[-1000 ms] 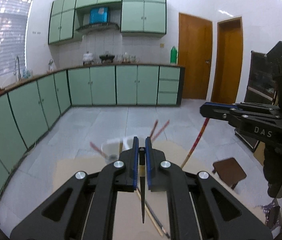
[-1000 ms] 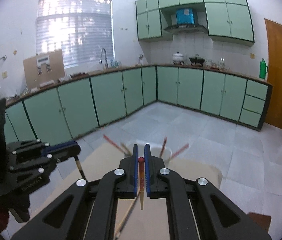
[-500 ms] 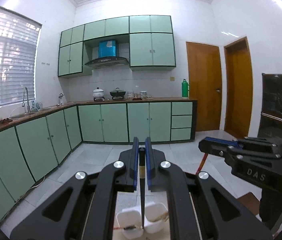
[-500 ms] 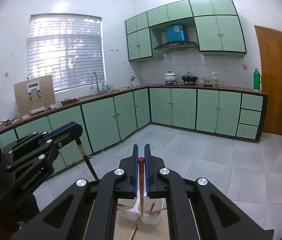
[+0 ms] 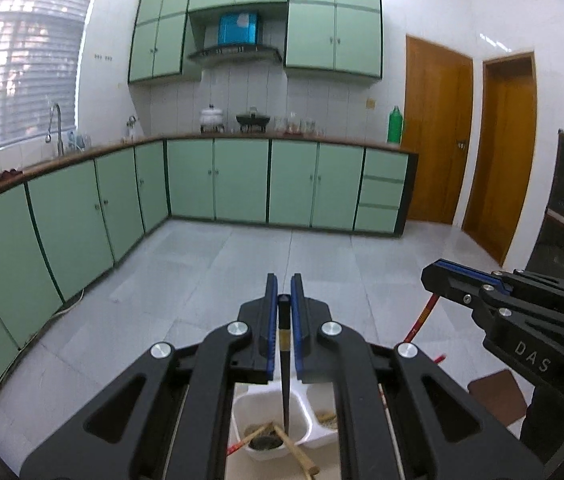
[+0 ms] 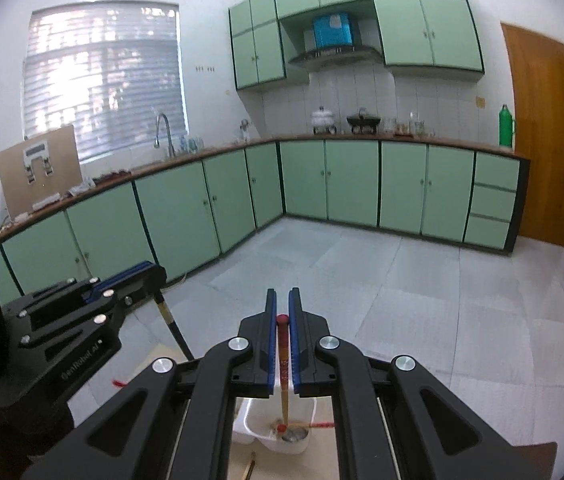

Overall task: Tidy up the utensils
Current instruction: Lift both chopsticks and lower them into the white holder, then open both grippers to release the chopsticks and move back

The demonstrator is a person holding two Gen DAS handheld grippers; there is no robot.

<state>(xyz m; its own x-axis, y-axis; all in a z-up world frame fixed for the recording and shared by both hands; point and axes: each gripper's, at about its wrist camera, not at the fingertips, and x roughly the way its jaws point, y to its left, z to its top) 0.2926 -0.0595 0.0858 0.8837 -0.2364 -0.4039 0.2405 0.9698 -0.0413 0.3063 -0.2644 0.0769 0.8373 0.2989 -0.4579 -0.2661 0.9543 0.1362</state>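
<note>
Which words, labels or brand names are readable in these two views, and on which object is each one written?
"DAS": white letters on the black right claw, seen from the left wrist.
"GenRobot.AI", small and only just legible: on the black left claw, seen from the right wrist.
Print on the brown cardboard sheet by the window: too small to read.

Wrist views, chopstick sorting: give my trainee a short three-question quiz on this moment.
1. True or false: the left gripper is empty.
2. What colour is the tip of the chopstick held by the right gripper?
   A. red  B. green  C. white
3. Fill in: each held chopstick hangs down towards a white ____.

Key: 1 false, it is shut on a black chopstick; 2 A; 3 holder, a two-compartment one with utensils already inside.
</note>
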